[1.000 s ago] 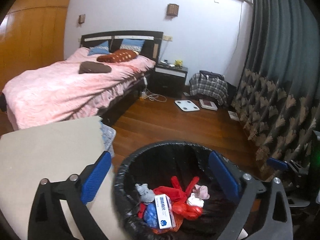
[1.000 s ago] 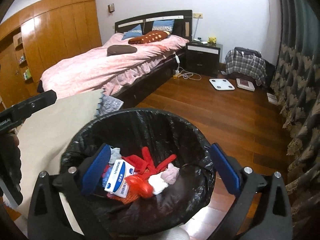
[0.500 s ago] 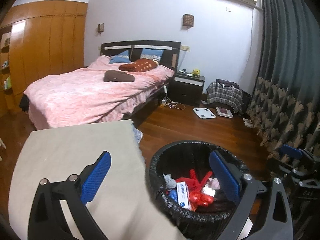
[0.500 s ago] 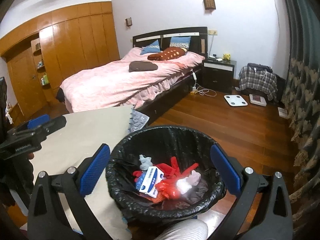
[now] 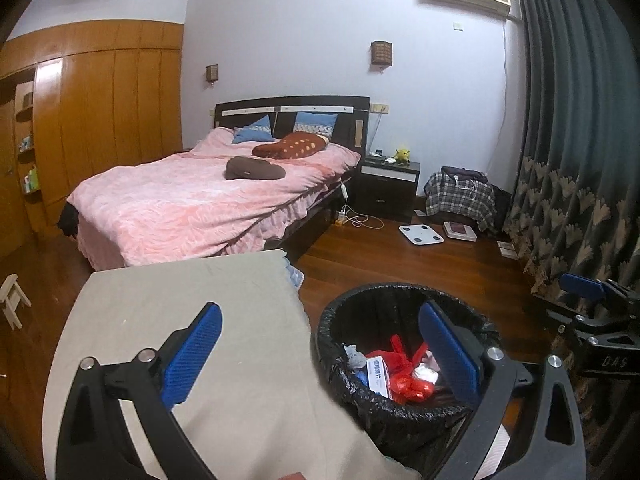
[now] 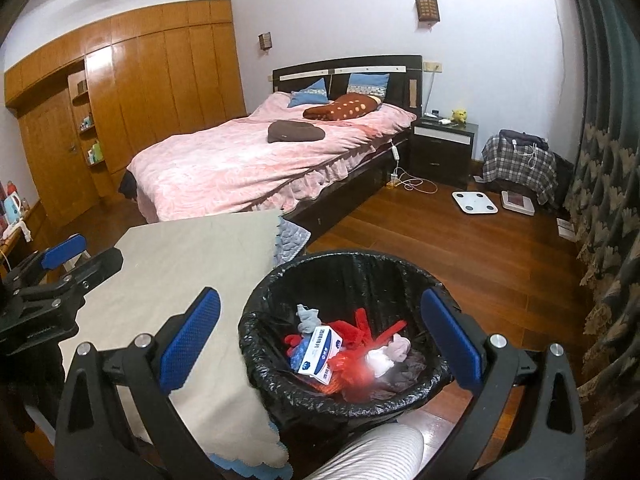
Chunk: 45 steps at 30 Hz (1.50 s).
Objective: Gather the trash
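Left claw [image 5: 320, 350] spread wide, blue pads holding nothing, hovering above the seam between the beige cloth-covered counter [image 5: 192, 320] and the round bin lined with a black plastic bag [image 5: 400, 408]. Right claw [image 6: 320, 336] likewise gaping and empty, poised over the same bin [image 6: 340, 396], seen here at 6 o'clock on the wooden floor [image 6: 480, 256]. Inside the bag: white-and-blue cardboard box [image 6: 320, 350] lying atop crumpled red plastic wrapping [image 6: 362, 330], grey wad [image 6: 307, 316] at 11 o'clock of the box, pale pink wad [image 6: 400, 346] at 3 o'clock. Bin just beside the counter's scalloped edge. Pink-quilted bed [image 6: 260, 160] at 12 o'clock, well apart.
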Each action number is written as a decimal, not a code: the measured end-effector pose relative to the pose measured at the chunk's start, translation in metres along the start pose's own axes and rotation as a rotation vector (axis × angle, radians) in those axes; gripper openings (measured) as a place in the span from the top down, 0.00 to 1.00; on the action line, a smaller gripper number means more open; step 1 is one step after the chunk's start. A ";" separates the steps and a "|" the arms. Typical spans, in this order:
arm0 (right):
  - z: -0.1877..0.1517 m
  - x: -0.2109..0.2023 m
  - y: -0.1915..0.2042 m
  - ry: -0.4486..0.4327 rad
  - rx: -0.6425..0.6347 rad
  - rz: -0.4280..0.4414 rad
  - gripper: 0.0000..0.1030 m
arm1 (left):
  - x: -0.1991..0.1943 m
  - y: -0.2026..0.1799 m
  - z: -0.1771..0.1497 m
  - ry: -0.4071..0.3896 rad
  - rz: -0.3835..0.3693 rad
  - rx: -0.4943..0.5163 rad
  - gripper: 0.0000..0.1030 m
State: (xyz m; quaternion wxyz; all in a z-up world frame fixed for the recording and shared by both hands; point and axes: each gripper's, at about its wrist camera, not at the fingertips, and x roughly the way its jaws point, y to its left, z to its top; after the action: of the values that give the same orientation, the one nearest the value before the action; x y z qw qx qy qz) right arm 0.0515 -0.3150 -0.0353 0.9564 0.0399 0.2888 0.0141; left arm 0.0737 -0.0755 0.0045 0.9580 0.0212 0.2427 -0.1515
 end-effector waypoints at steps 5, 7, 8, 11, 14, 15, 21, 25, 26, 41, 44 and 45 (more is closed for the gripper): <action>0.002 -0.003 0.004 -0.001 -0.001 0.006 0.05 | -0.002 -0.001 -0.001 0.004 -0.002 -0.006 0.06; 0.002 -0.003 0.005 0.001 0.000 0.007 0.05 | -0.002 -0.001 -0.002 0.006 -0.004 -0.007 0.06; 0.002 -0.003 0.005 0.002 0.003 0.011 0.05 | -0.002 -0.001 -0.002 0.005 -0.004 -0.008 0.06; 0.002 -0.003 0.007 0.004 0.006 0.015 0.05 | -0.003 0.001 -0.003 0.005 -0.003 -0.007 0.06; 0.002 -0.002 0.007 0.006 0.004 0.016 0.05 | -0.006 0.001 -0.006 0.007 -0.001 -0.007 0.06; 0.002 -0.002 0.008 0.007 0.003 0.017 0.05 | -0.006 0.001 -0.006 0.007 -0.004 -0.007 0.06; 0.001 0.001 0.010 0.011 0.002 0.018 0.05 | -0.008 0.002 -0.007 0.007 -0.002 -0.008 0.06; 0.002 0.001 0.011 0.012 0.000 0.017 0.05 | -0.007 0.003 -0.007 0.007 -0.003 -0.007 0.06; 0.002 0.001 0.011 0.012 0.000 0.017 0.05 | -0.007 0.003 -0.007 0.007 -0.002 -0.007 0.06; 0.002 0.001 0.010 0.011 0.001 0.018 0.05 | -0.008 0.002 -0.006 0.007 -0.001 -0.007 0.06; 0.002 0.001 0.011 0.011 0.000 0.019 0.05 | -0.009 0.002 -0.006 0.008 -0.001 -0.008 0.06; 0.002 0.001 0.011 0.011 -0.001 0.018 0.05 | -0.008 0.002 -0.006 0.007 -0.001 -0.008 0.06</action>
State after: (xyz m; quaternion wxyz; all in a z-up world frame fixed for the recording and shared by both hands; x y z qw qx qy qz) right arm 0.0538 -0.3043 -0.0330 0.9547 0.0420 0.2937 0.0228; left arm 0.0650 -0.0708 0.0032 0.9571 0.0179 0.2468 -0.1508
